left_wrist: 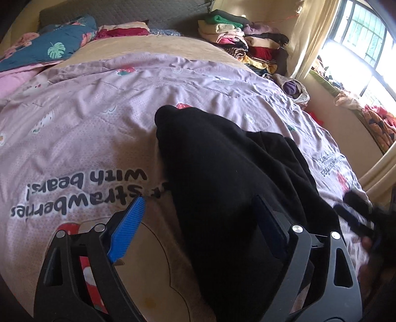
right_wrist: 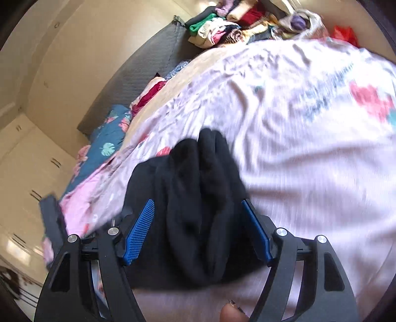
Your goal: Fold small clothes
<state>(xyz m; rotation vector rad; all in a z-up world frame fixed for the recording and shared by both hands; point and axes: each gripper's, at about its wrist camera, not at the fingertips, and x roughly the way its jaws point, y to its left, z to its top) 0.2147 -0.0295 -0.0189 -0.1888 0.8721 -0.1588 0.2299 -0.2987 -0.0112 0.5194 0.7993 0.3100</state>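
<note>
A black garment (left_wrist: 222, 173) lies bunched lengthwise on the lilac strawberry-print bedspread (left_wrist: 86, 123). My left gripper (left_wrist: 199, 200) stands open over the garment's near end. Its left blue pad (left_wrist: 128, 228) is clear of the cloth, and its right pad sits at the cloth's edge. In the right wrist view the same black garment (right_wrist: 198, 173) lies in folds between the fingers of my right gripper (right_wrist: 198, 201). That gripper is open, its blue pads (right_wrist: 139, 230) beside the cloth without pinching it. A dark blurred shape at the right edge (left_wrist: 356, 218) looks like the other gripper.
A pile of folded clothes (left_wrist: 237, 42) sits at the bed's far right corner, by a curtain and a bright window (left_wrist: 366, 42). A blue floral blanket (left_wrist: 49, 47) lies at the far left, against a grey headboard (left_wrist: 123, 14). Cream wardrobe doors (right_wrist: 24, 161) stand beyond the bed.
</note>
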